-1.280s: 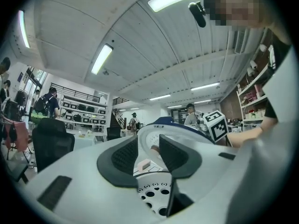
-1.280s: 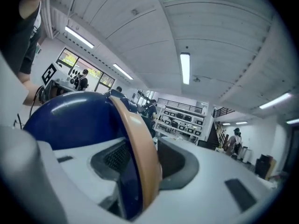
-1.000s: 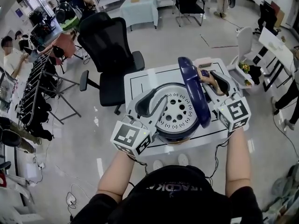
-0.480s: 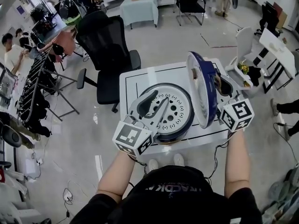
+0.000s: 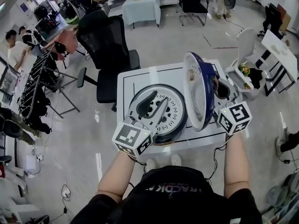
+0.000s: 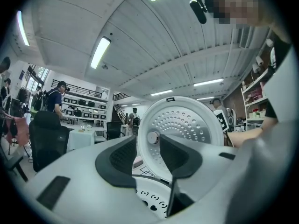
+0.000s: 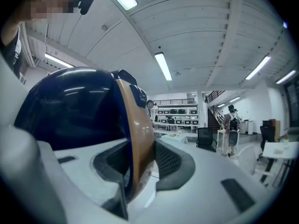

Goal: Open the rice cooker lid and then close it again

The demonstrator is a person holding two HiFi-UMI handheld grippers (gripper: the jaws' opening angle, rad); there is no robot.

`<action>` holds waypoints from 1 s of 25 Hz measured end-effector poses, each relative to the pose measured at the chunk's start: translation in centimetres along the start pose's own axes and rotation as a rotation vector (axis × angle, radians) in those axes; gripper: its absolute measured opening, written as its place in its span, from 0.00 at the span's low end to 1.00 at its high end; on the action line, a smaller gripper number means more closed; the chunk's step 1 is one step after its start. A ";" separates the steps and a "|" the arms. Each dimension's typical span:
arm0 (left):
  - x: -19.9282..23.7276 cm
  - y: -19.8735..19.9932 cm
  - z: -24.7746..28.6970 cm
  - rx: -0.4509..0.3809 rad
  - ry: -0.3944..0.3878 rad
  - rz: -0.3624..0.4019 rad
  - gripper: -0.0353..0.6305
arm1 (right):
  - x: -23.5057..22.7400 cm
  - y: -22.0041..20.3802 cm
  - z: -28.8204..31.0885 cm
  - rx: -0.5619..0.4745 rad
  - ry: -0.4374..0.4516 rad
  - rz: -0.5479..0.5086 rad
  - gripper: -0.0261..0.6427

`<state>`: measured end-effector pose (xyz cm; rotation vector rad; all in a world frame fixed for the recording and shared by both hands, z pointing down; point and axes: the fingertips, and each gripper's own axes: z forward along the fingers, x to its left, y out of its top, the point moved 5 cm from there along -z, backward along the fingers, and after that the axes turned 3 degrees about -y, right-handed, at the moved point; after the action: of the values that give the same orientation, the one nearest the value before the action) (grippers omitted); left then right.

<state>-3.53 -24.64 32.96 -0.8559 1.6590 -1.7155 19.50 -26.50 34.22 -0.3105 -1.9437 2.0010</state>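
Observation:
The rice cooker stands on a white table, its perforated inner top uncovered. Its dark blue lid stands nearly upright at the cooker's right side, white inner plate facing left. My right gripper is shut on the lid's rim from the right; in the right gripper view the gold-edged rim sits pinched between the jaws of that gripper. My left gripper hovers over the cooker's left part, open, with nothing between its jaws. The left gripper view shows the lid's white inside beyond that gripper.
A black office chair stands just behind the table's left corner. A small white stand with items is at the right. A rack and seated people fill the far left. A cloth-covered table stands farther back.
The lid has swung up and to the right in my right gripper, from edge-on over the cooker to nearly upright with its white inside showing. The left gripper shifted slightly over the cooker.

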 end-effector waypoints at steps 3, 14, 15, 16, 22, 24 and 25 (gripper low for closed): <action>-0.3 0.0 0.3 -0.004 0.024 -0.002 0.28 | 0.0 0.1 0.0 -0.001 0.016 -0.006 0.23; -2.0 -1.2 -2.0 0.002 0.126 -0.013 0.29 | 0.3 -0.5 -0.6 -0.004 0.056 -0.023 0.27; -2.1 -1.2 -2.5 0.003 0.131 -0.011 0.29 | 0.4 -0.6 -0.9 -0.002 0.048 -0.022 0.27; -2.2 -1.1 -2.9 0.002 0.133 -0.007 0.29 | 0.4 -0.7 -1.2 -0.002 0.037 -0.019 0.27; -3.7 -0.6 -5.5 0.001 0.113 -0.003 0.32 | 0.9 -0.3 -4.7 -0.013 -0.028 0.003 0.29; -4.6 -0.9 -6.6 0.011 0.095 -0.006 0.33 | 1.7 -0.2 -6.1 -0.017 -0.050 0.011 0.29; -5.0 -1.1 -7.3 0.017 0.086 -0.006 0.33 | 2.2 -0.2 -6.9 -0.019 -0.061 0.015 0.29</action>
<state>-6.19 -16.16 33.73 -0.7901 1.6967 -1.7905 20.09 -19.23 34.27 -0.2729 -2.0041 2.0244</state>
